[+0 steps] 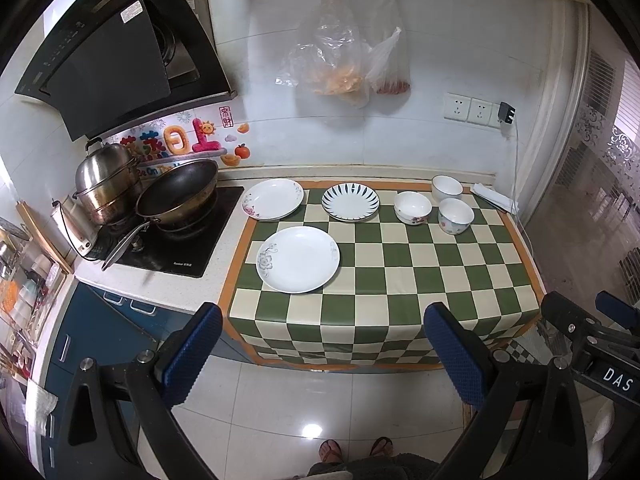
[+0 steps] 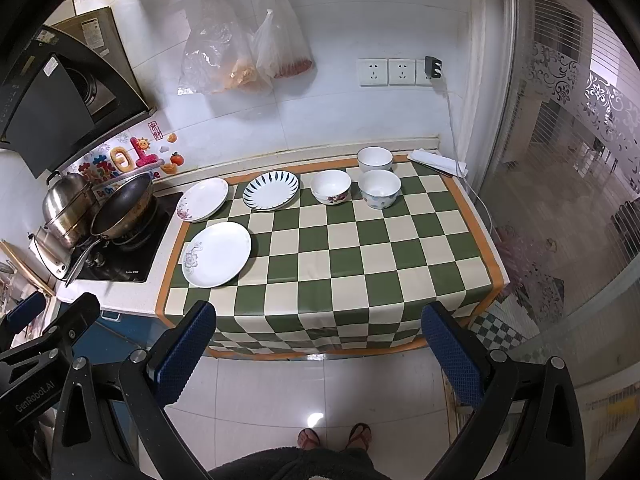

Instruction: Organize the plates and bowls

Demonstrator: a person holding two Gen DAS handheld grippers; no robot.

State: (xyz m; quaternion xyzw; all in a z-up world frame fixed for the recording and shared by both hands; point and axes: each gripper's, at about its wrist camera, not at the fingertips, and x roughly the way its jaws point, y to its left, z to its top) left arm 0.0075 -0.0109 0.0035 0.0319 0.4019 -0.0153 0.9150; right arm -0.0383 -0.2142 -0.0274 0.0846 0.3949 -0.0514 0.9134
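Observation:
On the green-and-cream checked cloth (image 1: 400, 272) (image 2: 360, 256) lie three plates: a white plate with a grey flower (image 1: 298, 259) (image 2: 217, 254) near the front left, a pink-flowered plate (image 1: 273, 199) (image 2: 203, 199) at the back left, and a blue-striped plate (image 1: 351, 202) (image 2: 272, 190) beside it. Three bowls stand at the back right: a flowered bowl (image 1: 413, 208) (image 2: 331, 186), a plain white bowl (image 1: 447, 188) (image 2: 374, 159) and a patterned bowl (image 1: 455, 216) (image 2: 379, 189). My left gripper (image 1: 324, 354) and right gripper (image 2: 320, 354) are open and empty, held in front of the counter, above the floor.
A wok (image 1: 176, 196) (image 2: 120, 208) and a steel pot (image 1: 106, 178) (image 2: 66, 204) sit on the stove at left, under a black hood (image 1: 112, 52). Plastic bags (image 1: 344, 60) hang on the wall. A folded cloth (image 1: 494, 196) (image 2: 436, 160) lies at the back right corner.

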